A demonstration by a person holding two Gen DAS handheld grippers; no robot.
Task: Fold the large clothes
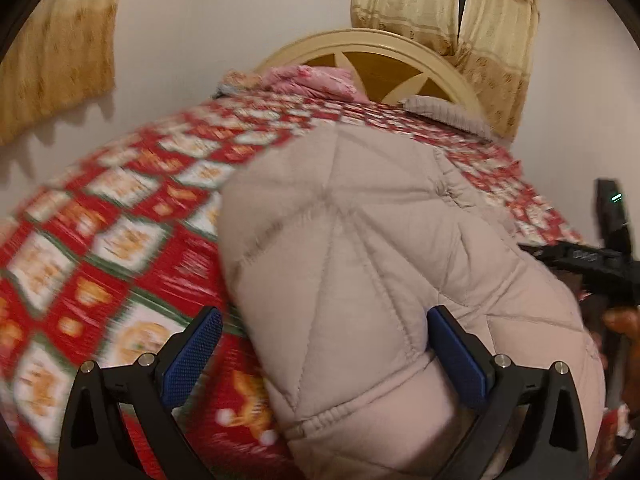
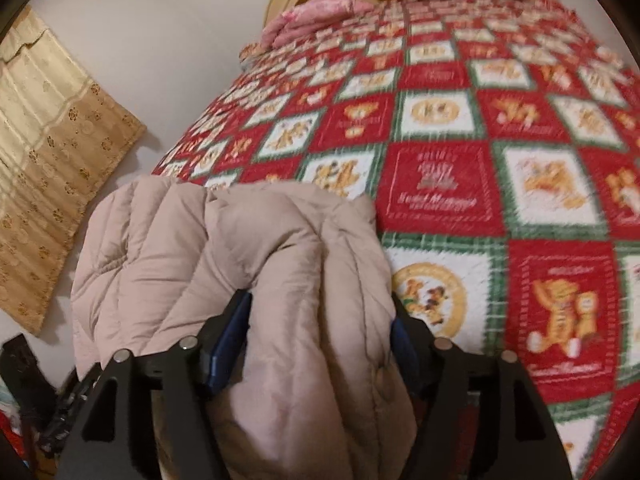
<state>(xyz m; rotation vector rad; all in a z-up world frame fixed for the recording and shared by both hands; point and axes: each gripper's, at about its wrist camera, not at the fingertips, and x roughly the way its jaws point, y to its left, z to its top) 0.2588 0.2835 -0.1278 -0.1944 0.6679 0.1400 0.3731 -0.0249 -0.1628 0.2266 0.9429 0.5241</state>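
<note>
The bed (image 2: 500, 208), spread with a red, green and white patchwork blanket (image 1: 120, 240), serves as the folding surface, giving the bulky garment broad, soft support. On it, toward the near edge, lies the beige quilted jacket (image 1: 360, 240), bunched into thick puffy layers rather than lying flat. The right gripper (image 2: 320, 328) has its jaws closed around a fat bundle of the jacket's padding, probably so the layers move together as one fold. The left gripper (image 1: 326, 344) has its jaws spread wide, one on either side of the jacket's edge, pinching nothing, seemingly poised to take a second hold. Folded pink bedding (image 1: 316, 80) sits by the headboard (image 1: 360, 40), well apart.
</note>
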